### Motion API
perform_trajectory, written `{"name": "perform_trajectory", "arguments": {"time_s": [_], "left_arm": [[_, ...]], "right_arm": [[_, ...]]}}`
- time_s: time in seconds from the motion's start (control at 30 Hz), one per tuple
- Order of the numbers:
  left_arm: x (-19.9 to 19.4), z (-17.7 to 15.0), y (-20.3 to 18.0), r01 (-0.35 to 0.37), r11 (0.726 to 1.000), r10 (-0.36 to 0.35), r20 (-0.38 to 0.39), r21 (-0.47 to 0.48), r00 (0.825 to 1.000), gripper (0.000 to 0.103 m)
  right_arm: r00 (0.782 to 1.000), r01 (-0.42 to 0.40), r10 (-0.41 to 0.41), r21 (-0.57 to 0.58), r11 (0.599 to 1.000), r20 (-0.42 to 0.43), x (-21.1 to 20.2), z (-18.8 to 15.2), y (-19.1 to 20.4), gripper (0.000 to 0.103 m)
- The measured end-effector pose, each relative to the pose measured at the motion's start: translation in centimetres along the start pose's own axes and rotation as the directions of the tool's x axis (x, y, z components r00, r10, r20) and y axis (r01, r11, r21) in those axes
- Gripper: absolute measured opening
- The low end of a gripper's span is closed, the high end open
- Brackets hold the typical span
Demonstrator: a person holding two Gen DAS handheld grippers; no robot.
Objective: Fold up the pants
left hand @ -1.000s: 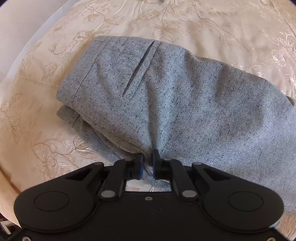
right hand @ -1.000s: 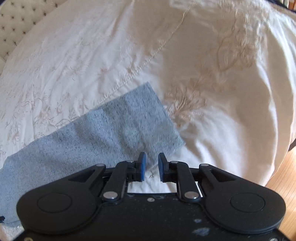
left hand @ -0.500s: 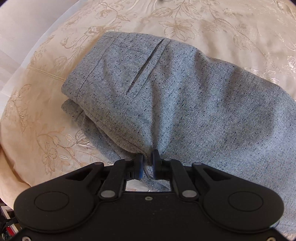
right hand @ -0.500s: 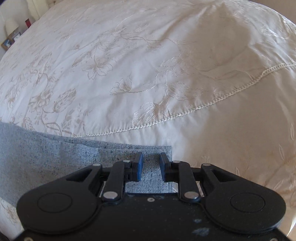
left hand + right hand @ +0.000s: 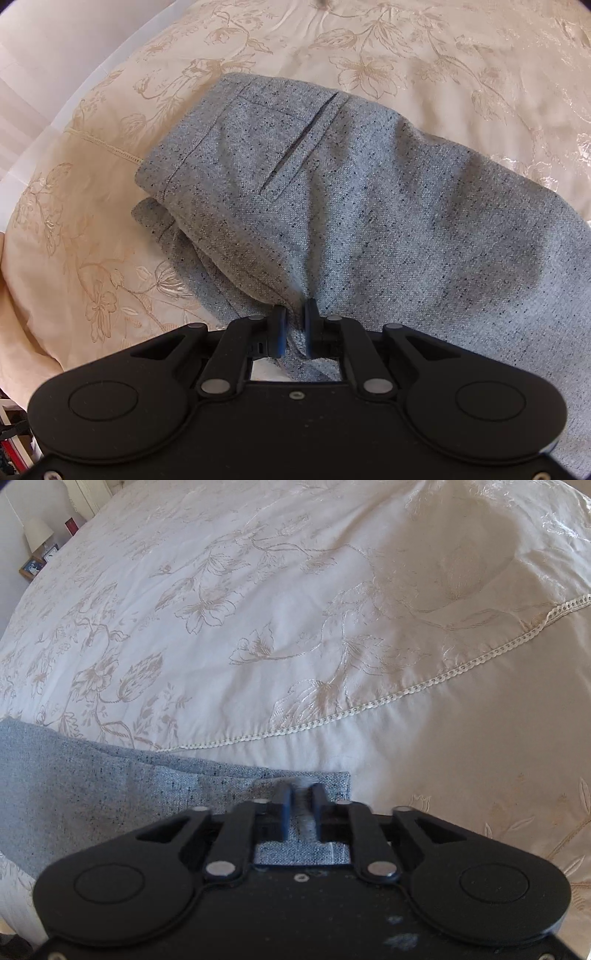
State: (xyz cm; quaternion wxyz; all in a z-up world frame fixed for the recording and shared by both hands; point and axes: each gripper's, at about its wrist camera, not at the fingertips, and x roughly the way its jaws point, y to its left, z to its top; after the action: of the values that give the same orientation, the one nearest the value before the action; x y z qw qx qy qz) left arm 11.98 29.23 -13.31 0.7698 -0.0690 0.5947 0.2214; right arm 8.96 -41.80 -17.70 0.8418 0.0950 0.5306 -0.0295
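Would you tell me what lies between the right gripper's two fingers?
In the right wrist view, the right gripper is closing its jaws on the hem end of the grey pants; only that fabric lies between its fingers.

cream embroidered bedspread (image 5: 295, 609) carries grey speckled pants (image 5: 369, 203).

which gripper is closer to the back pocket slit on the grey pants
Left. The left gripper pinches the pants just below the pocket slit. The right gripper is closing on the hem end, with no pocket in its view.
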Motion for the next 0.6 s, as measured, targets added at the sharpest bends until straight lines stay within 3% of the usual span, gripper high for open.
{"name": "perform_trajectory", "arguments": {"time_s": [0.1, 0.2, 0.23, 0.3, 0.4, 0.5, 0.6], "left_arm": [[-0.1, -0.3, 0.0, -0.003, 1.000, 0.003, 0.005, -0.005, 1.000, 0.014], [-0.5, -0.7, 0.2, 0.001, 1.000, 0.000, -0.014, 0.023, 1.000, 0.024], [-0.9, -0.8, 0.5, 0.019, 0.999, -0.019, -0.015, 0.030, 1.000, 0.024], [-2.0, -1.1, 1.3, 0.061, 0.997, -0.061, -0.004, 0.045, 0.998, 0.024], [-4.4, -1.1, 2.6, 0.176, 0.983, -0.176, 0.002, 0.054, 0.984, 0.024], [-6.8, 0.6, 3.4, 0.232, 0.969, -0.238, 0.072, 0.079, 0.969, 0.024], [-6.9, 3.9, 3.7, 0.225, 0.969, -0.236, 0.113, 0.103, 0.965, 0.024]], "right_arm": [[0.995, 0.091, -0.091, 0.000, 0.996, 0.045, -0.5, 0.0, -0.1, 0.004], [0.992, 0.122, -0.122, 0.027, 0.992, 0.015, 0.6, -0.2, -0.7, 0.003], [0.992, 0.125, -0.125, 0.025, 0.992, 0.012, 0.7, -0.2, -0.7, 0.004], [0.990, 0.138, -0.139, 0.044, 0.989, 0.014, 0.6, 0.0, -0.7, 0.015], [0.982, 0.172, -0.179, 0.098, 0.980, 0.062, -1.0, 0.3, -0.5, 0.016], [0.963, 0.226, -0.237, 0.094, 0.970, 0.131, -3.3, 0.5, 1.2, 0.019], [0.963, 0.195, -0.208, 0.094, 0.976, 0.170, -4.9, 0.9, 4.4, 0.019]]}}
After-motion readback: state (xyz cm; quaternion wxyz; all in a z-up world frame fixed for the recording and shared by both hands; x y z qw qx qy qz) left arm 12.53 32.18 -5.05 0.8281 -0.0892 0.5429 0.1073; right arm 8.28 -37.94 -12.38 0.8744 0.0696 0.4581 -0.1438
